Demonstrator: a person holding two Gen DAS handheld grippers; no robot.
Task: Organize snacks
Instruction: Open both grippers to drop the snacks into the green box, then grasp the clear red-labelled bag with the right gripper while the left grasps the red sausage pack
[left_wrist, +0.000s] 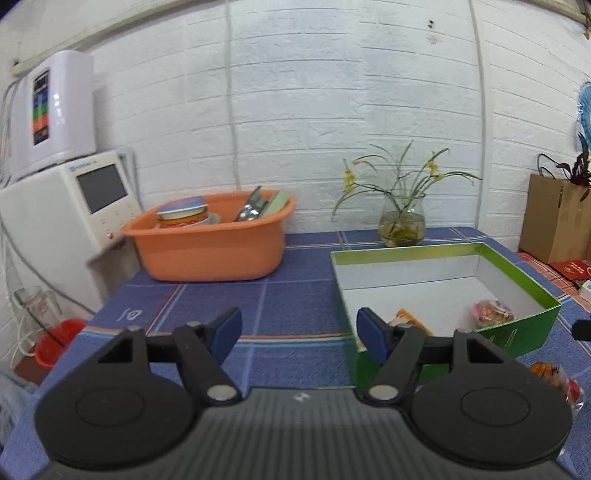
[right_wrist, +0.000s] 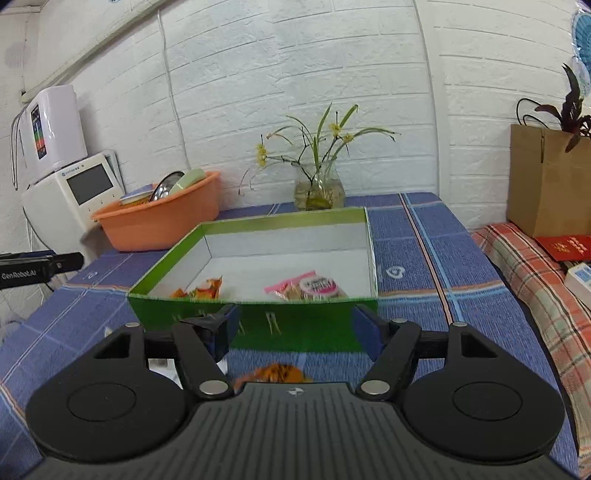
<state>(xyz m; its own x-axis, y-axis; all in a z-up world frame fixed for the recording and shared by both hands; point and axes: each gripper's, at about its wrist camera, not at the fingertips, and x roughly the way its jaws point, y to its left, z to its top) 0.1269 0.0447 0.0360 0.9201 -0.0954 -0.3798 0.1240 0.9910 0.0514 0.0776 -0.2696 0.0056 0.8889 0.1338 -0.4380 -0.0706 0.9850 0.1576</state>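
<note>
A green box (right_wrist: 258, 325) with a white inside stands on the blue checked tablecloth (right_wrist: 424, 280); it also shows in the left wrist view (left_wrist: 524, 328). Inside lie an orange snack packet (right_wrist: 207, 290) and a pink snack packet (right_wrist: 310, 288). Another orange snack (right_wrist: 277, 373) lies on the cloth in front of the box, just under my right gripper (right_wrist: 295, 332), which is open and empty. My left gripper (left_wrist: 299, 332) is open and empty, left of the box's near corner. The loose orange snack shows in the left wrist view (left_wrist: 554, 376).
An orange basin (left_wrist: 210, 240) with dishes stands at the back left beside a white appliance (left_wrist: 66, 206). A glass vase with flowers (right_wrist: 317, 188) stands behind the box. A brown paper bag (right_wrist: 546, 184) and red booklets (right_wrist: 565, 247) lie to the right.
</note>
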